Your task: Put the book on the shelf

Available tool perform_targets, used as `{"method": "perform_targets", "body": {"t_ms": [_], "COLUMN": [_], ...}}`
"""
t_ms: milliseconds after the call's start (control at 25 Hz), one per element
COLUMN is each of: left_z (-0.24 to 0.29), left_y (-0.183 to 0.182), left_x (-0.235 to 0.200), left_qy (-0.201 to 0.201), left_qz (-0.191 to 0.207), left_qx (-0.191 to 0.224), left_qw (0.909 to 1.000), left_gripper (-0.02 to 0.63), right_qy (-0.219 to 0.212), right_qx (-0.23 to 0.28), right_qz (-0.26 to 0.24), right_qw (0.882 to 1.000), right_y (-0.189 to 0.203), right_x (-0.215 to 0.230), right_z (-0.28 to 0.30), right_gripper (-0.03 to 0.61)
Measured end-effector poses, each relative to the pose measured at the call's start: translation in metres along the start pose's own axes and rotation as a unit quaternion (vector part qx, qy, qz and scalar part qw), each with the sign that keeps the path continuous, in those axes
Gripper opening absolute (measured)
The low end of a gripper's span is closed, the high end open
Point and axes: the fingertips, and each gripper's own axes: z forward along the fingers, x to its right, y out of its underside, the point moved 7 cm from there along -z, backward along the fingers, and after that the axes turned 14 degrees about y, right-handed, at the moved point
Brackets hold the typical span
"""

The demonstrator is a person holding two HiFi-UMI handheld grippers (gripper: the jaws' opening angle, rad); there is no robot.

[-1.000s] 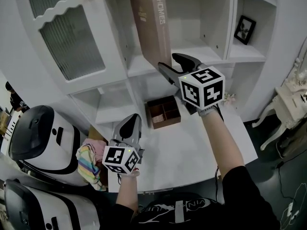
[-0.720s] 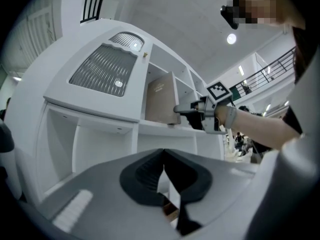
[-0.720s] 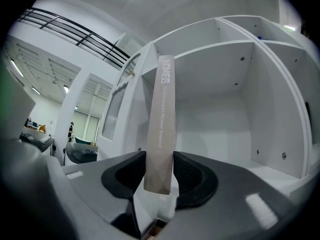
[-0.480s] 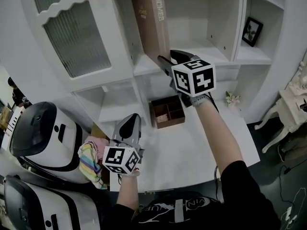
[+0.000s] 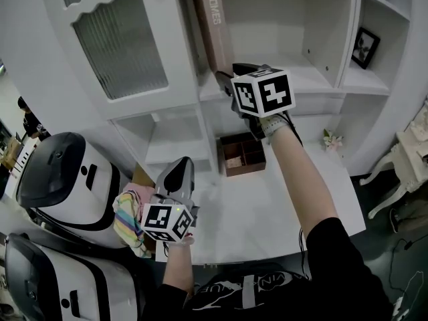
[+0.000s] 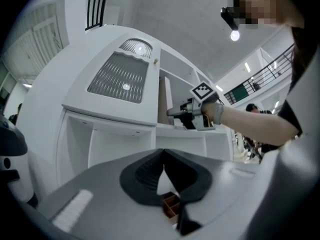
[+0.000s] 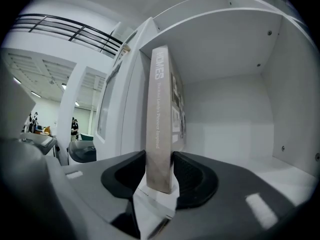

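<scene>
A tall brown book [image 5: 212, 25] stands upright at the left side of the upper white shelf [image 5: 311, 79], its spine [image 7: 159, 124] facing me. My right gripper [image 5: 231, 77] is held level at the shelf's front edge and is shut on the lower part of the spine [image 7: 159, 156]. Its jaws have just been closing onto the book, then eased a little. My left gripper [image 5: 179, 171] hovers low over the white desk, shut and holding nothing [image 6: 163, 153]. In the left gripper view, the book [image 6: 163, 101] and the right gripper [image 6: 175, 112] show above.
A ribbed-glass cabinet door [image 5: 120, 42] closes the bay left of the book. A brown divided wooden box [image 5: 242, 154] sits on the desk under the shelf. A framed picture [image 5: 365, 47] stands in the right bay. White rounded machines [image 5: 60, 186] and a striped cloth [image 5: 130, 219] lie at the left.
My right gripper has moved left and towards the shelf with the book, which now stands straighter against the left wall. The left gripper has hardly shifted.
</scene>
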Motion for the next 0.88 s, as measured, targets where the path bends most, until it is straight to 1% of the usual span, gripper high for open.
{"method": "perform_targets", "body": {"t_ms": [200,520,600,720,800,880], "left_z": [-0.007,-0.014,-0.014,-0.015,-0.015,-0.016], "left_y": [-0.003,-0.006,-0.006,-0.005,-0.003,-0.001], "left_x": [-0.001,0.006,0.009,0.013,0.016,0.018], "left_qy": [-0.005,-0.005,-0.004,-0.001,0.001,0.001], "left_qz": [0.002,0.005,0.005,0.003,0.002,0.001], "left_qx": [-0.003,-0.004,-0.005,-0.007,-0.01,-0.013], "left_qw": [1.0,1.0,1.0,1.0,0.9999,0.9999], "left_gripper": [0.0,0.0,0.0,0.0,0.0,0.0], "right_qy": [-0.001,-0.005,-0.008,-0.016,-0.021,-0.029], "right_qx": [0.001,-0.004,0.004,0.022,0.046,0.071], "right_qz": [-0.01,0.006,0.011,0.032,0.045,0.048], "right_qw": [1.0,1.0,1.0,0.999,0.998,0.996], "right_y": [-0.003,0.005,0.006,0.008,0.008,0.011], "right_x": [-0.005,-0.001,0.001,0.006,0.01,0.013], "right_z": [0.002,-0.003,-0.005,-0.013,-0.025,-0.04], "right_gripper": [0.186,0.184,0.184,0.184,0.183,0.168]}}
